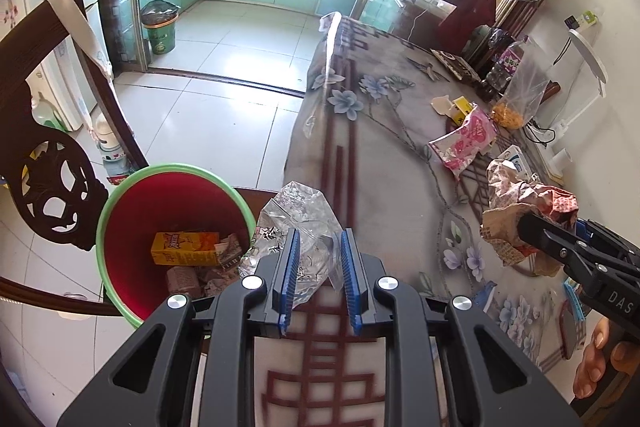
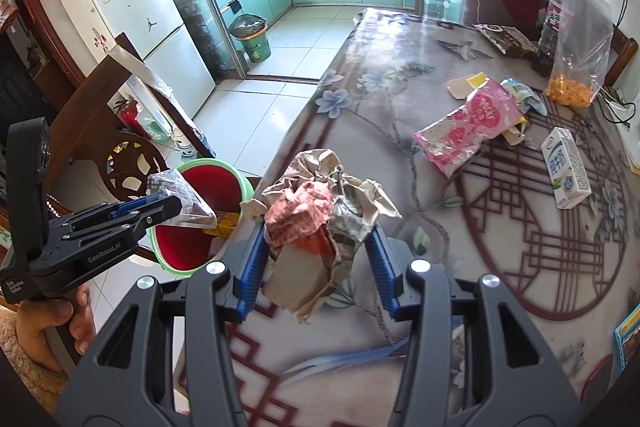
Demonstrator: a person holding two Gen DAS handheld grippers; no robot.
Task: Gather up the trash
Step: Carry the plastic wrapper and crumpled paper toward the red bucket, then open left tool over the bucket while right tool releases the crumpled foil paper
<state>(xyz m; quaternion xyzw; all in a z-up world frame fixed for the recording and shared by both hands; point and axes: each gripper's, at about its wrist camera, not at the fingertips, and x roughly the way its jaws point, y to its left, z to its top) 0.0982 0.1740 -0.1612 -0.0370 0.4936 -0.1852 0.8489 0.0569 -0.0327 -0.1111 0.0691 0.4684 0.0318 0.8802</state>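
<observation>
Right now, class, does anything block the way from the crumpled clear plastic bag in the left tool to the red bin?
Nothing visible: the crumpled clear plastic bag hangs just beside the open, green-rimmed red bin.

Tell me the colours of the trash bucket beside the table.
The trash bucket is red inside with a light green rim; the left wrist view shows it best.

Red bucket with green rim [image 1: 120,223]: near side cut by left hand-held gripper [image 1: 320,247] body; contents partly covered by crumpled clear plastic bag [image 1: 296,215]. In right wrist view the bucket's left part sits behind that gripper and bag. Crumpled printed paper wad [image 2: 320,215]: print too small to read, lower part hides the bench [image 2: 400,39] surface. Blue-edged card [image 2: 628,339] at bench's right edge cut by frame. Hand [image 1: 596,359] mostly out of frame. Bench pattern near left camera blurred.
</observation>
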